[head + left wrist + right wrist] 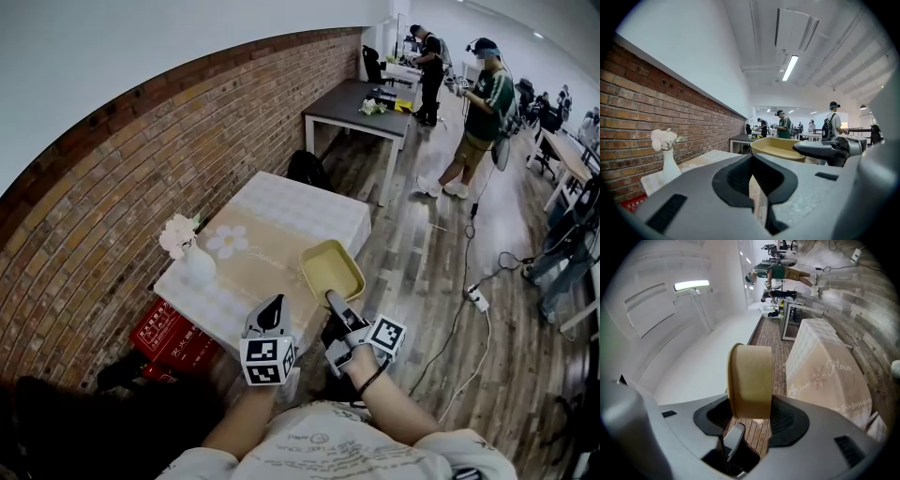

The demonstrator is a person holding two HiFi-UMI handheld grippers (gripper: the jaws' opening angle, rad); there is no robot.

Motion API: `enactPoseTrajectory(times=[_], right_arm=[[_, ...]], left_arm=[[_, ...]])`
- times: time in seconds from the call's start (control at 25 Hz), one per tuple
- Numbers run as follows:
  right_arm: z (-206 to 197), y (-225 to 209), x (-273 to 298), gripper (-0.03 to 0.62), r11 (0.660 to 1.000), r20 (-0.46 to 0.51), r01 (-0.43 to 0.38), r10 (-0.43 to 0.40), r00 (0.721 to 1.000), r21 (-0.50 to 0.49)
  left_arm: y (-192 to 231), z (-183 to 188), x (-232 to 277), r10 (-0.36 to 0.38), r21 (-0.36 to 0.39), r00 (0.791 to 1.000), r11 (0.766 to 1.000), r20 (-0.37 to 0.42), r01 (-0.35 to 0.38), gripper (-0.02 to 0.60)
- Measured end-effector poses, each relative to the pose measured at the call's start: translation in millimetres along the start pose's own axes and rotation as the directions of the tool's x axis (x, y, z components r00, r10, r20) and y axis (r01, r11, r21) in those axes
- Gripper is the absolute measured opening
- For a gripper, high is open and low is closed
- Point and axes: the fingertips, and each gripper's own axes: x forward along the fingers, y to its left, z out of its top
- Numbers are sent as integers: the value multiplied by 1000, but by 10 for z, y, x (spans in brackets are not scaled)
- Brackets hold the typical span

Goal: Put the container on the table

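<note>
Showing only its outer wall to the camera on your right tongs, the yellow container hangs clamped by its rim in them, over the table corner; your left tongs sit closed, empty, just beside it
</note>
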Motion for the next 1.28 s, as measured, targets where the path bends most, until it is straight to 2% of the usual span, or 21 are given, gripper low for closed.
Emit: enactPoseTrajectory(times=[0.6,0.96,1.28], right_arm=[[1016,-581,1192,218,998,-109,32,-26,994,52],[1783,-931,1831,218,997,-187,43,-30,982,65],[2125,-1294,2233,218,993,-243,96,-75,967,73]], left_arm=[[340,83,1523,101,-55,992,993,-74,-106,5],[410,213,2511,166,-72,981,982,-98,-173,5],[482,237,3019,199,-81,973,975,-114,-209,5]])
